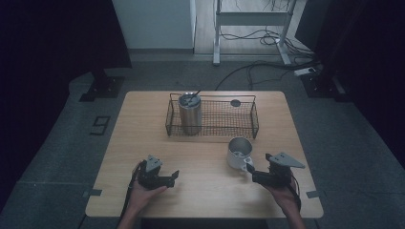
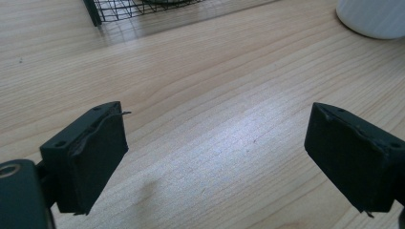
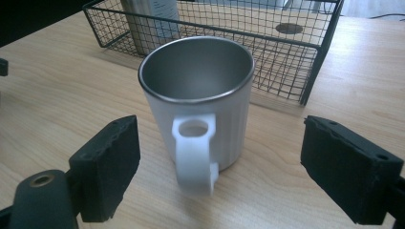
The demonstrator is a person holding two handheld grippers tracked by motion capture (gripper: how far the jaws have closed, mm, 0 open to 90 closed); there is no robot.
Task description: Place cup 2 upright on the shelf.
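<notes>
The right gripper (image 3: 215, 167) stands with its blocky black jaws spread, pads clear of the white mug (image 3: 200, 95) between them; the looped handle points back at the camera. The mug is ribbed outside, brushed steel inside, round-rimmed and upright on the worktop (image 1: 200, 191). In the high view it sits at about four o'clock from the worktop's centre, just ahead of that gripper (image 1: 249, 168). The left gripper (image 2: 215, 157) holds its jaws apart over bare pale wood grain, nothing between them, with open room all around. At twelve o'clock a black wire basket (image 1: 253, 119) holds a tall steel tumbler (image 1: 190, 114) at its left end. The right gripper view shows the mug's handle plainly.
</notes>
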